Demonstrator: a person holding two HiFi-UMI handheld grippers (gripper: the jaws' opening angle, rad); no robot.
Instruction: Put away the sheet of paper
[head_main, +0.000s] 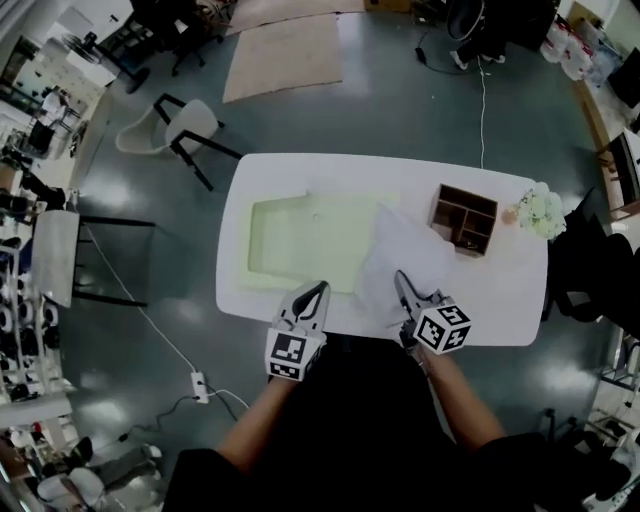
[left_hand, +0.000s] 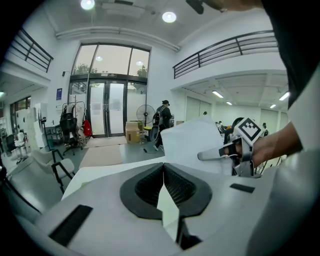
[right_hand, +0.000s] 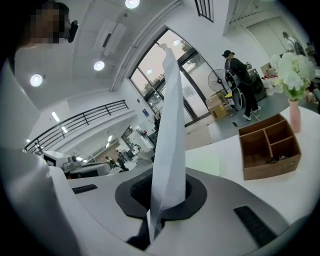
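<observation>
Grippers: two, one in each of the person's hands, both at the near edge of the table (head_main: 300, 175)
Left gripper (head_main: 318, 288): jaws drawn together with nothing between them (its own view showed the pads meeting at the tips (left_hand: 163, 167)); it hung over the near edge of the green tray (head_main: 300, 240)
Right gripper (head_main: 400, 277): jaws fully closed, clamped on the near edge of the sheet of paper (head_main: 395, 238)
Sheet of paper: one, white, held off the table by the right gripper alone; in the right gripper view it rose on edge straight up out of the jaws (right_hand: 170, 125); in the head view it hung over the table between the green tray and the wooden box (head_main: 464, 219), overlapping the tray's right edge
Table: one, white, with rounded corners
Green tray: one, pale, shallow, lying on the left half of the table
Wooden box: one, brown, open-topped, with three compartments counted in the right gripper view (right_hand: 267, 147); it stood on the right part of the table
Flowers (head_main: 540, 210): one white bunch in one pink vase (right_hand: 295, 120), at the table's right end just beside the wooden box
Chairs: two on the floor past the table's left end, one white (head_main: 185, 128) and one with a black frame (head_main: 55, 255)
Background person (right_hand: 237, 75): one, standing near a floor fan (left_hand: 146, 114)
</observation>
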